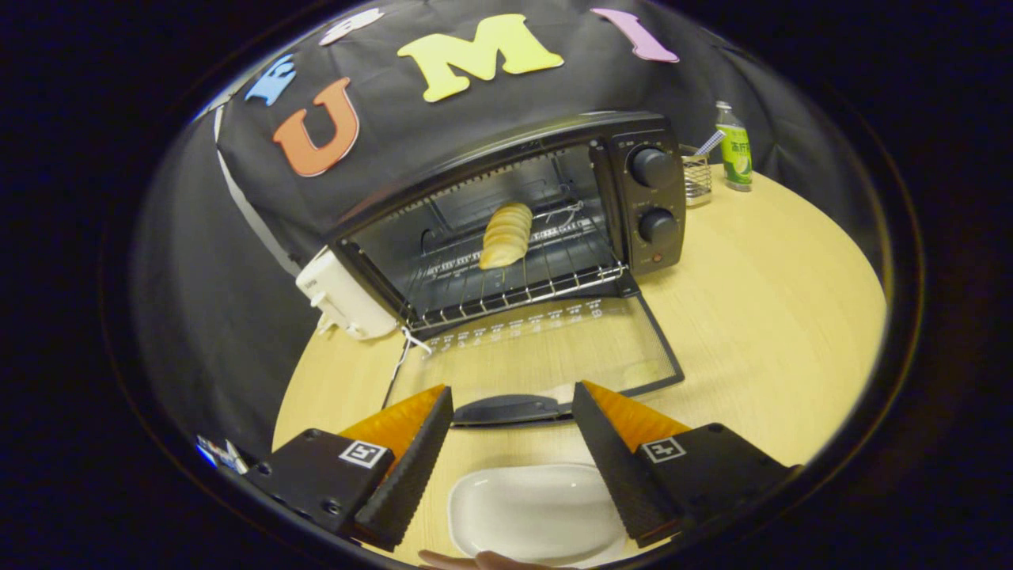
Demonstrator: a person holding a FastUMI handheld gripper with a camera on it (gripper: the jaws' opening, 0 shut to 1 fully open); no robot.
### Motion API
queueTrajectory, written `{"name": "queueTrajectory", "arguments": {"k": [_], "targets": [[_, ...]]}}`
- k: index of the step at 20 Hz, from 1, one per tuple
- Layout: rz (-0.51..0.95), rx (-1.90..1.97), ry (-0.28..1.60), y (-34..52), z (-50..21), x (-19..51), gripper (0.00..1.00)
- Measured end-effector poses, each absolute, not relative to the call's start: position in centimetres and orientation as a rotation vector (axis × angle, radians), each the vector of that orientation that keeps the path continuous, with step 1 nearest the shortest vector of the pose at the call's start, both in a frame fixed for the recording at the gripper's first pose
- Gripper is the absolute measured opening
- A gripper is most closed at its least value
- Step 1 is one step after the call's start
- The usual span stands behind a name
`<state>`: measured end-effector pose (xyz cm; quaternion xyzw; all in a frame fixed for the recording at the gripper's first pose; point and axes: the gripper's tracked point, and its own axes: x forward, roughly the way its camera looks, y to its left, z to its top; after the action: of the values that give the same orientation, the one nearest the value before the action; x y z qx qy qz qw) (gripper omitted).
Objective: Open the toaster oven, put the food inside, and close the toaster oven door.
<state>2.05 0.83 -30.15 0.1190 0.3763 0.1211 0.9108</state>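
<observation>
A black toaster oven point(645, 198) stands on the round wooden table point(775, 317) with its glass door point(546, 348) folded down flat toward me. A pale yellow ridged piece of food point(505, 234) lies on the wire rack point(514, 277) inside the oven. My gripper point(513, 412) is open, with nothing held. Its fingertips hover just short of the door's dark handle point(506, 409), which shows in the gap between them. Under the fingers lies an empty white plate point(530, 507).
A white power adapter point(340, 297) with a cord sits left of the oven. Right of the oven, at the back, stand a wire holder point(696, 176) and a green bottle point(735, 148). A fingertip point(475, 560) of a person's hand shows by the plate's near rim.
</observation>
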Motion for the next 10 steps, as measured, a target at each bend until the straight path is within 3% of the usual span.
{"name": "queueTrajectory", "arguments": {"k": [10], "targets": [[0.153,-0.018,0.807,2.5,-34.9,0.8,1.0]]}}
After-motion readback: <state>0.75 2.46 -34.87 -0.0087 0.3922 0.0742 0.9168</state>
